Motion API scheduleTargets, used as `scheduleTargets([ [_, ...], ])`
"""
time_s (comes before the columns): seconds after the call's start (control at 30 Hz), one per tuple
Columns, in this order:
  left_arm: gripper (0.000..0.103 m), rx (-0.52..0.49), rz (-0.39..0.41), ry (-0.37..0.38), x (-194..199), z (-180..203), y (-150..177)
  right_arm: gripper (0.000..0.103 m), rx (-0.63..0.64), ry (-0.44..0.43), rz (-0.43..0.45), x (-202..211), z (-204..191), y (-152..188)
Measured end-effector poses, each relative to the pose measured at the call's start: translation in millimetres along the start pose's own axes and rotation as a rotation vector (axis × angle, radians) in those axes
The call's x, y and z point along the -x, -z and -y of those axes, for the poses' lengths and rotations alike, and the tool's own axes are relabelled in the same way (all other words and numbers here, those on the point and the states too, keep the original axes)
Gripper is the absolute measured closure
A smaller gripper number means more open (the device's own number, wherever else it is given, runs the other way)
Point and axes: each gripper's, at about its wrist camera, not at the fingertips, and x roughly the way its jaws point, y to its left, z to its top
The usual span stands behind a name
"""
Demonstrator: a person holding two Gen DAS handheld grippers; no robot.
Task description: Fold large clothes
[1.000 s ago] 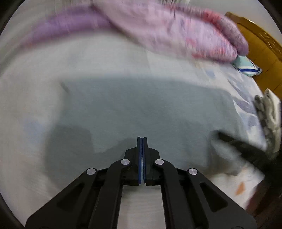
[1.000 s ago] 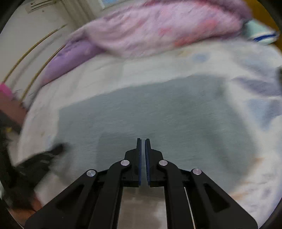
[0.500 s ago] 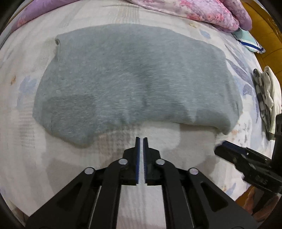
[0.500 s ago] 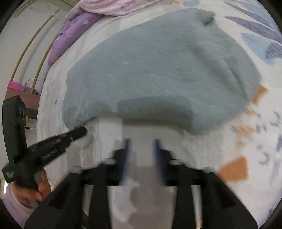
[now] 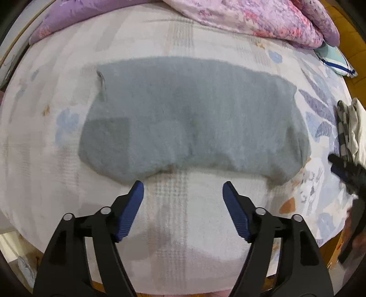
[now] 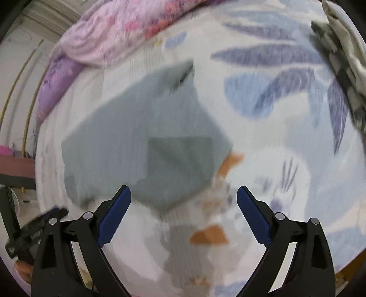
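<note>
A grey garment (image 5: 192,118) lies folded flat on the bed, a wide band across the left wrist view. My left gripper (image 5: 183,189) hangs above the sheet just in front of its near edge, jaws opening, nothing between them. In the blurred right wrist view the same grey garment (image 6: 141,148) lies at centre left. My right gripper (image 6: 184,194) is above its near right corner, jaws opening and empty. The right gripper also shows at the right edge of the left wrist view (image 5: 343,169), and the left gripper at the lower left of the right wrist view (image 6: 34,228).
A white bedsheet (image 5: 178,239) with blue leaf and orange prints covers the bed. A pink-purple floral quilt (image 5: 251,18) is bunched along the far side. A checked and white cloth pile (image 5: 350,128) lies at the right edge, a teal pillow (image 5: 334,59) beyond it.
Both grippers went from shut to open and let go of the grey garment, which now lies flat. Both lifted away from it, the right one swinging toward the right side.
</note>
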Motion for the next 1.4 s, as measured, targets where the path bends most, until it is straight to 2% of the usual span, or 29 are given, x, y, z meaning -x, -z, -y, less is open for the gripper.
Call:
scheduleTargets([
  [0.07, 0.028, -0.014, 0.006, -0.035, 12.7, 1.1, -8.6, 0.013, -0.01, -0.023, -0.012, 0.1, 3.9, -22.4],
  [0.13, 0.024, -0.022, 0.002, -0.055, 26.3, 1.4, -16.9, 0.013, -0.005, -0.084, -0.019, 2.0, 8.4, -41.6],
  [0.23, 0.013, 0.004, 0.016, -0.042, 49.4, -0.6, -31.5, 0.013, 0.006, -0.14, -0.035, -2.4, 15.0, -69.1],
  [0.3, 0.013, 0.027, -0.005, -0.042, 54.8, 0.0, -42.8, 0.013, -0.017, -0.199, -0.079, -9.7, 26.1, -83.7],
  [0.4, 0.013, 0.042, -0.047, 0.002, 59.2, -0.3, -57.6, 0.013, -0.053, -0.224, -0.111, -30.0, 34.4, -104.4],
  [0.53, 0.013, 0.021, -0.054, 0.072, 53.5, 1.8, -76.9, 0.013, -0.062, -0.331, -0.138, -53.9, 37.0, -129.3],
  [0.6, 0.013, 0.008, -0.057, 0.059, 45.6, 4.5, -87.9, 0.013, -0.029, -0.334, -0.144, -73.4, 34.1, -144.3],
  [0.7, 0.013, 0.014, -0.055, 0.04, 34.2, 8.1, -102.1, 0.013, 0.02, -0.282, -0.171, -101.1, 33.8, -162.3],
  [0.77, 0.013, 0.033, -0.068, 0.039, 22.3, 9.4, -112.3, 0.013, -0.009, -0.363, -0.209, -122.8, 38.8, -171.4],
  [0.83, 0.013, 0.043, -0.07, 0.048, 11.1, 11.2, -123.2, 0.013, -0.03, -0.502, -0.283, -142.5, 36.1, -171.9],
  [0.87, 0.013, 0.045, -0.069, 0.052, 5.0, 12.9, -128.7, 0.011, -0.015, -0.524, -0.336, -152.7, 30.9, -169.0],
  [0.9, 0.013, 0.049, -0.071, 0.051, -0.9, 14.6, -133.2, 0.01, 0.011, -0.516, -0.398, -163.6, 23.7, -163.0],
  [0.93, 0.013, 0.053, -0.077, 0.049, -5.3, 15.3, -136.4, 0.006, 0.035, -0.508, -0.411, -165.9, 18.6, -159.2],
  [1.03, 0.013, 0.058, -0.102, 0.062, -18.7, 20.3, -147.8, 0.006, 0.098, -0.506, -0.408, -159.2, 11.8, -144.5],
  [1.1, 0.013, 0.055, -0.093, 0.077, -22.2, 25.5, -155.1, 0.006, 0.053, -0.573, -0.484, -157.8, 20.1, -129.3],
  [1.13, 0.013, 0.049, -0.091, 0.08, -23.7, 27.5, -157.6, 0.007, 0.018, -0.623, -0.554, -158.0, 27.1, -115.7],
  [1.2, 0.013, 0.03, -0.085, 0.078, -28.5, 34.1, -164.0, 0.008, 0.028, -0.63, -0.656, -159.3, 35.1, -90.2],
  [1.27, 0.013, 0.01, -0.091, 0.083, -35.7, 39.4, -168.3, 0.008, 0.06, -0.623, -0.576, -144.7, 36.6, -74.8],
  [1.3, 0.014, -0.003, -0.099, 0.09, -41.1, 42.3, -170.1, 0.008, 0.01, -0.603, -0.519, -142.3, 40.1, -71.0],
  [1.4, 0.032, -0.03, -0.14, 0.097, -58.1, 47.2, -172.2, 0.007, -0.157, -0.533, -0.41, -140.1, 42.7, -66.6],
])
